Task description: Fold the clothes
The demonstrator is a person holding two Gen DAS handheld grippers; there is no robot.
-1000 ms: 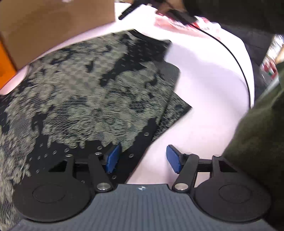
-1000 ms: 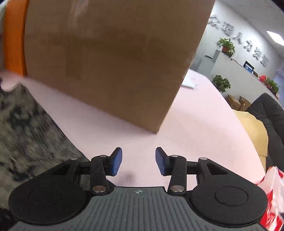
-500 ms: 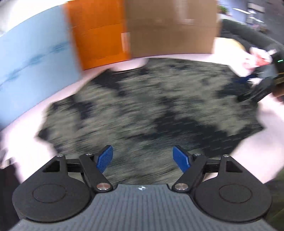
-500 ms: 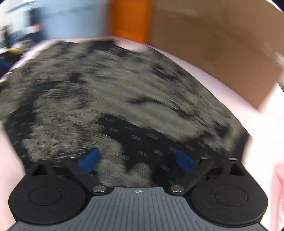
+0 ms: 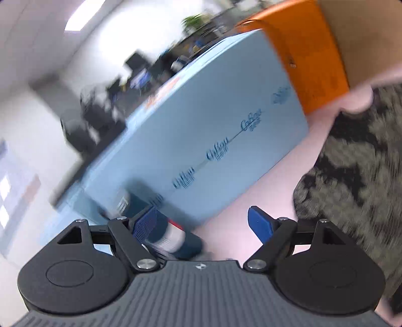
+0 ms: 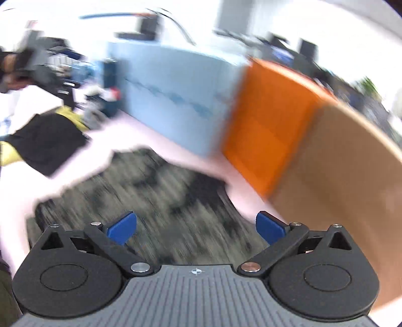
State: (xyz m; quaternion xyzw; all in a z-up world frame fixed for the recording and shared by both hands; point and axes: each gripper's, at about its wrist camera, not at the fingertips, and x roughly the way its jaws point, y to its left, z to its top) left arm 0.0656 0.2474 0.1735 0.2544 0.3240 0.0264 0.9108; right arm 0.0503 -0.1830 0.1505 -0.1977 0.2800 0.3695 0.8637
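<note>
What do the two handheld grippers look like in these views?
The left gripper and right gripper look alike: blue finger pads, one ribbed, on black linkage arms with silver pivot screws, round black discs on either side, and a ribbed grey body bearing a small round mark. No cables or sleeves show.

Setting: an open-plan office.
Evidence: blurred desks with dark monitors (image 6: 305, 46) and office chairs (image 5: 75, 130) stood behind the work surface.
Lighting: a ceiling panel light (image 5: 84, 15) glowed overhead.
Greenery: a potted plant (image 5: 193, 21) sat in the background.
Surface: a pale pink table (image 6: 155, 140) was lined with boxes.
</note>
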